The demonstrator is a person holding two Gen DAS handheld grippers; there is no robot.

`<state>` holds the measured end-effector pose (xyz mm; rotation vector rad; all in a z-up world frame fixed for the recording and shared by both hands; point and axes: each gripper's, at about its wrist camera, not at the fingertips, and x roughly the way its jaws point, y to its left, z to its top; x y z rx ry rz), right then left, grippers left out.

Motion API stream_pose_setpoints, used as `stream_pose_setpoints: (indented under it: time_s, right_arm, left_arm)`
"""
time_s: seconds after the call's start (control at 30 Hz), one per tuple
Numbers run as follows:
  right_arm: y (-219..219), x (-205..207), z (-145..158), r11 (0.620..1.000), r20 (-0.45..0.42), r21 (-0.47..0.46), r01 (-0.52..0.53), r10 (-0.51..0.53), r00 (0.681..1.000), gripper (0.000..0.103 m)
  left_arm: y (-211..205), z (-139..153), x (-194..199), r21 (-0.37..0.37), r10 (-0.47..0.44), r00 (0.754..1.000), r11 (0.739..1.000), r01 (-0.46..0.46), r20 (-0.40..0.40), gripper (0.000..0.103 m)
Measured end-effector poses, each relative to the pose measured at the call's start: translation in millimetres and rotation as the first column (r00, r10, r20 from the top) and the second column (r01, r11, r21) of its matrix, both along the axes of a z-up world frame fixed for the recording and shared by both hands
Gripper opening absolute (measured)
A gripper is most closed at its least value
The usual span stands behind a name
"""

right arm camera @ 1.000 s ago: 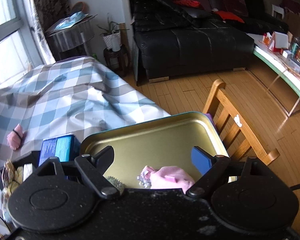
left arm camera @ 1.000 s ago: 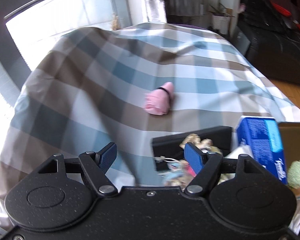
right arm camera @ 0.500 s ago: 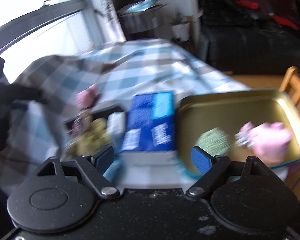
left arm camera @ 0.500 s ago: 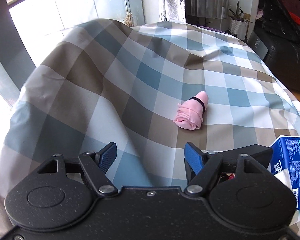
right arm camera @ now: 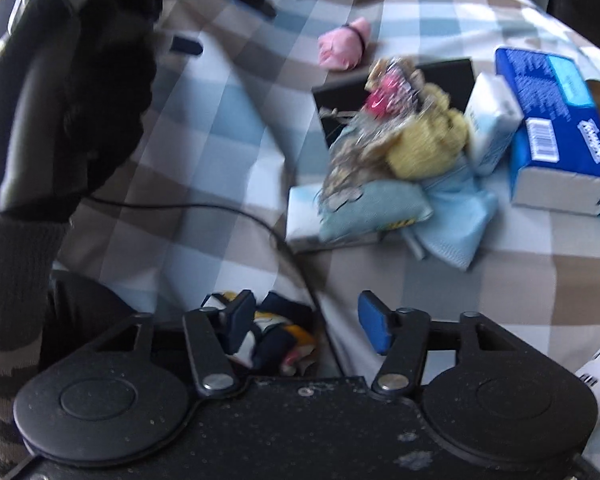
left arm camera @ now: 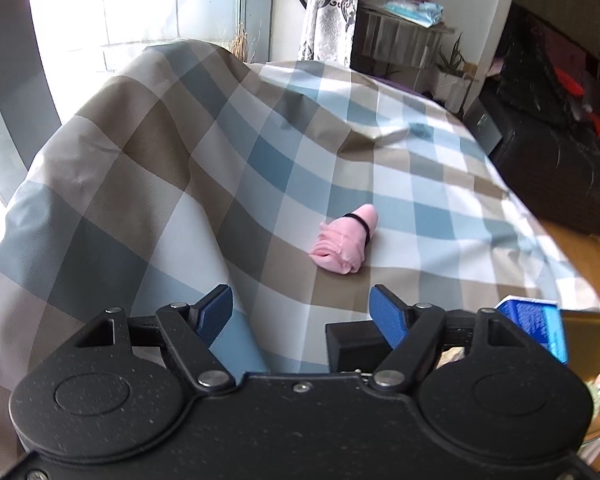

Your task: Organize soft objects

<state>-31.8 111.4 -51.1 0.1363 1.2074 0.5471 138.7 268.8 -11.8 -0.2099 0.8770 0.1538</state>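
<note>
Left gripper: lower centre of left wrist frame, angled downward, jaws part open, nothing between blue pads.
Right gripper: lower centre of right wrist frame, pointing steeply down, jaws just been closing, gap remains, nothing gripped.
Person's dark sleeve: left edge, right wrist frame.

A checked cloth carries a pink cloth roll, a black tray and a blue tissue pack.
</note>
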Motion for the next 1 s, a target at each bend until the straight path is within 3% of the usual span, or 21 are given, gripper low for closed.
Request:
stream_pose_setpoints:
  time_s: [0.1,0.4,0.43,0.5,0.57,0.77,1.0]
  right_arm:
    - [11,-2,-4,1.0,-0.058,-0.001,-0.011,0.011,0.998,0.045]
    - [30,2,-30,0.999,-0.196,-0.032,-0.036,0.029,0.98,0.043]
    - [30,4,-33,0.999,-0.21,-0.021,-0.029,0.024,0.977,0.04]
    - [29,9,-44,1.0,-0.261,0.015,-0.003,0.007,0.965,0.021]
    - [28,12,-50,0.999,-0.287,0.047,0.019,-0.005,0.958,0.015]
    - [22,12,-29,0.998,-0.178,0.061,0.016,-0.005,0.984,0.007]
    - [-11,29,-7,0.994,-0.057,0.016,0.104,-0.103,0.993,0.007]
  left_arm:
    - [6,-3,2,-0.039,0.033,0.999,0.999,-0.033,-0.008,0.074]
    - [13,-8,2,-0.071,0.069,0.997,0.995,-0.071,-0.031,0.074]
    - [12,-8,2,-0.069,0.068,0.997,0.995,-0.07,-0.032,0.074]
    - [11,-9,2,-0.066,0.063,0.997,0.996,-0.066,-0.035,0.074]
    - [11,-9,2,-0.064,0.059,0.998,0.996,-0.061,-0.034,0.074]
    - [12,-9,2,-0.073,0.069,0.997,0.995,-0.072,-0.037,0.074]
    - [14,-12,3,-0.076,0.072,0.996,0.994,-0.075,-0.049,0.074]
